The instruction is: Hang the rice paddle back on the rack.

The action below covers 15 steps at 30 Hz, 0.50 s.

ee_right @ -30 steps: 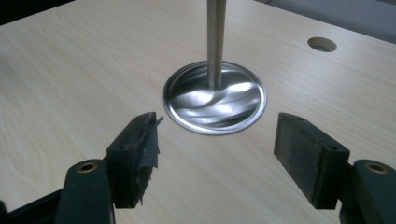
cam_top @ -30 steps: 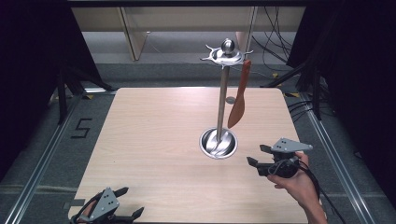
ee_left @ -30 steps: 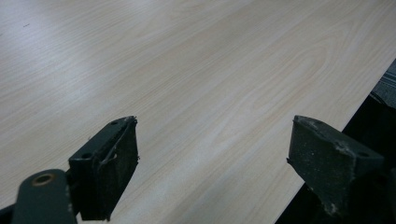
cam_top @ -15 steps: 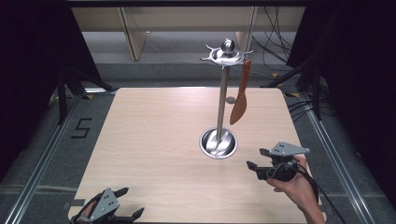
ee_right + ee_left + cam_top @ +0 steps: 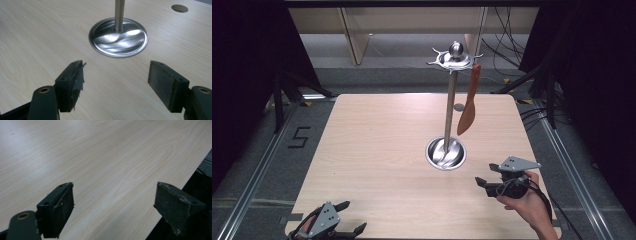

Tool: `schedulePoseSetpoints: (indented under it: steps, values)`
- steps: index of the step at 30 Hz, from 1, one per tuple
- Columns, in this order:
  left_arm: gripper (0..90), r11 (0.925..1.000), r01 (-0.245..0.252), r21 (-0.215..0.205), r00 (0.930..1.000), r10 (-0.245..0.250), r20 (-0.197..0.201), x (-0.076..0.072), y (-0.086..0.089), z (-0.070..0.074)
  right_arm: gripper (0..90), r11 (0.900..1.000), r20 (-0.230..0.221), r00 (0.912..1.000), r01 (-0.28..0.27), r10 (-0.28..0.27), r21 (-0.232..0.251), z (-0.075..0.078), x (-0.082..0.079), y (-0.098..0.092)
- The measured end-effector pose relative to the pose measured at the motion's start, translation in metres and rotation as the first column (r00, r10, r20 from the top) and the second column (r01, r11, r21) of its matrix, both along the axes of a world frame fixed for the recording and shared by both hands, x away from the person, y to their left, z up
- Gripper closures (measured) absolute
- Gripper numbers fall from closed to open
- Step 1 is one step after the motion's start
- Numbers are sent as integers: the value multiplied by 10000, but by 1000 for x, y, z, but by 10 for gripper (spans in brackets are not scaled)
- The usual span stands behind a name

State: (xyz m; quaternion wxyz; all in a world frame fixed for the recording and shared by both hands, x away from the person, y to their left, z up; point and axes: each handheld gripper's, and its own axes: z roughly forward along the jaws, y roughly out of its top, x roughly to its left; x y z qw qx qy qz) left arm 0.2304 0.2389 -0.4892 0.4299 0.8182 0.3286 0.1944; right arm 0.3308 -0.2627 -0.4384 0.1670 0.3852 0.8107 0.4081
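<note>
We hold both black two-jaw grippers, left gripper point(image 5: 346, 231) and right gripper point(image 5: 484, 184), wide apart and empty over the pale wood-grain table point(image 5: 377, 150); an orange spatula point(image 5: 468, 102) hangs from the polished steel stand point(image 5: 446, 152).

stand point(image 5: 446, 150) mid-table point(image 5: 377, 150), spatula point(image 5: 469, 107) hanging at its right

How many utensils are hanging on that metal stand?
1: an orange spatula hangs from the right side of the stand's top ring. The ring's far side is hard to see, so something small could be hidden.
</note>
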Motion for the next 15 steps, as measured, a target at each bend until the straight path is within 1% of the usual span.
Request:
schedulePoseSetpoints:
  steps: [6,7,8,10,11,12,13,14,15]
  values:
    - [153,10000,22,5,10000,-22,-1,0,0,0,295,10000,-76,9999,82,-82,5,-3,-3,-2]
    - [153,10000,-34,-58,10000,34,-70,0,0,0,295,10000,58,10000,61,-61,-24,-4,-2,-3]
    - [153,9998,-145,-166,9998,143,-164,-1,-1,-1,294,9999,-94,9999,113,-113,60,-5,-5,-2]
    - [153,9997,-179,-155,9998,177,-120,-1,-2,-2,294,9999,54,10000,-82,83,-107,-7,-5,-3]
    - [153,9996,-154,-242,9996,148,-249,-1,-2,-2,294,9999,-145,9998,-126,127,39,-9,-6,-2]
    - [153,9995,-168,-265,9995,160,-286,-1,-3,-2,293,10000,-176,9998,-64,63,-45,-10,-7,-2]
    - [153,9999,-93,-70,9996,91,-278,-1,-2,-1,293,10000,-176,9998,-64,63,-45,-10,-7,-2]
    - [153,9996,-159,-244,9995,153,-266,-1,-3,-2,294,10000,-198,9998,-13,11,-67,-14,-8,-2]
    - [153,9998,-58,194,9998,62,-187,0,-1,0,294,10000,-366,9993,21,-23,-55,-14,-10,-2]
